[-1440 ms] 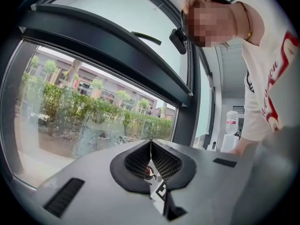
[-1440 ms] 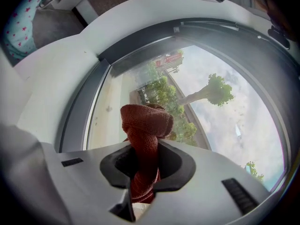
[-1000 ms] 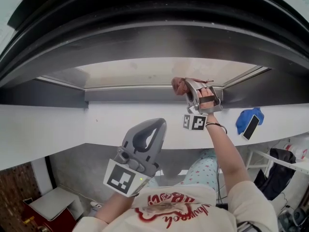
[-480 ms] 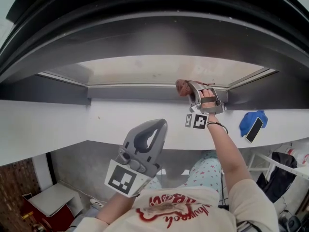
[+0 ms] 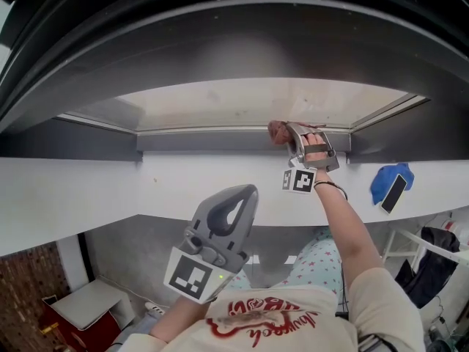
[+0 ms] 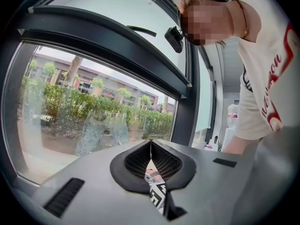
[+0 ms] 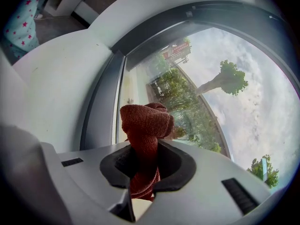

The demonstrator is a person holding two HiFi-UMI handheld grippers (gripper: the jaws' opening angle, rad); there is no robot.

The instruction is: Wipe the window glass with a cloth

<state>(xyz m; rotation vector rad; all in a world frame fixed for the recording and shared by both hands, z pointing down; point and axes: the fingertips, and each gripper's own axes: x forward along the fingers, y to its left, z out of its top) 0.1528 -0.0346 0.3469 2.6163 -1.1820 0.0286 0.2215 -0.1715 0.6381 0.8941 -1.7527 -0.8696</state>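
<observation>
Right gripper view shows the right tongs (image 7: pixel 143 146) pinching a bunched red-brown cloth (image 7: pixel 144 121), its folded end sticking out past the tips toward the window glass (image 7: pixel 197 93), near the dark frame (image 7: pixel 101 102); contact with the pane cannot be told. In the head view that arm stretches up across the white sill (image 5: pixel 95 193), where a blue rag (image 5: pixel 388 178) under a dark flat object (image 5: pixel 393 193) lies toward the sill's right end. The left tongs (image 5: pixel 248 193), pressed together on nothing, are held low before the sill's near edge, tips pointing up, well apart from the cloth.
</observation>
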